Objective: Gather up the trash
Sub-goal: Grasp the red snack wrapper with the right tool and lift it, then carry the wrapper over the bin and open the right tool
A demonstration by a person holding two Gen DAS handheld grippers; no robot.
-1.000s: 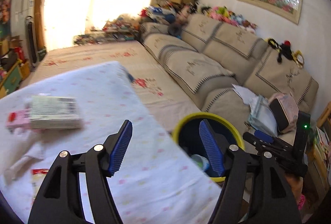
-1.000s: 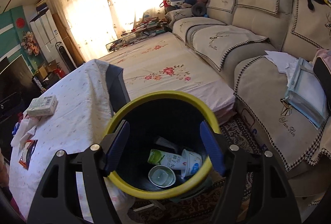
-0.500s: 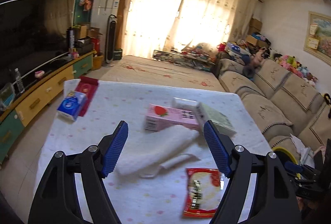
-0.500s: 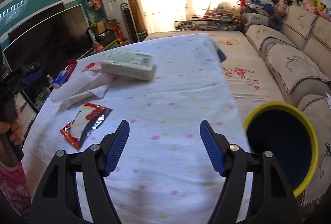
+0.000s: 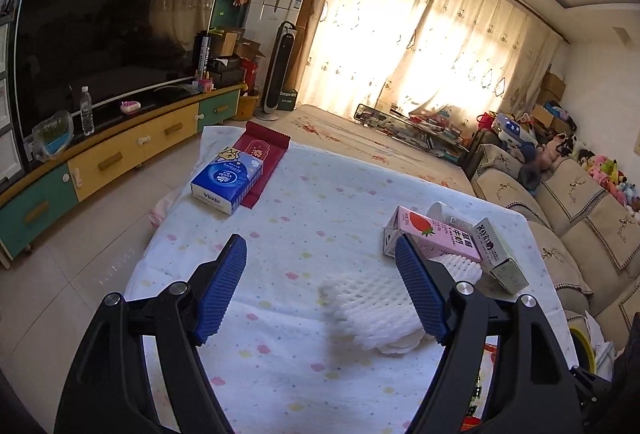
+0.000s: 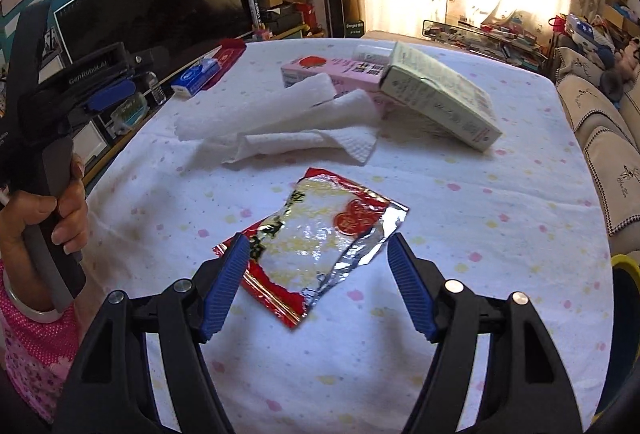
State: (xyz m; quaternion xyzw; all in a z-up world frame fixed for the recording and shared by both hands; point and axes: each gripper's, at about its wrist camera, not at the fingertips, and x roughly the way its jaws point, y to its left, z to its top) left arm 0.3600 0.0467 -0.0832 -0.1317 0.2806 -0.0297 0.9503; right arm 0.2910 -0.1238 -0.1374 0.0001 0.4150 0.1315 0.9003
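Two grippers (image 5: 324, 290) (image 6: 316, 282) tilt down over the table (image 6: 460, 234), right's jaws opening

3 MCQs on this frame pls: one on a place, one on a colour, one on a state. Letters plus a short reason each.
1. Where does the red foil wrapper lie?
A. on the spotted tablecloth, just ahead of the right gripper
B. inside the yellow-rimmed bin
C. on the sofa

2. What colour is the strawberry carton?
A. blue
B. pink
C. green

3. What is the left gripper doing?
A. clamped on the tissue pack
B. clamped on the white foam netting
C. open, holding nothing

Answers:
1 A: the right wrist view shows the wrapper flat on the cloth, framed between the blue fingertips.
2 B: pink sides with a red strawberry print, seen in both views.
3 C: the blue pads stand wide apart with only cloth between them; the white foam netting lies beyond on the table, untouched.
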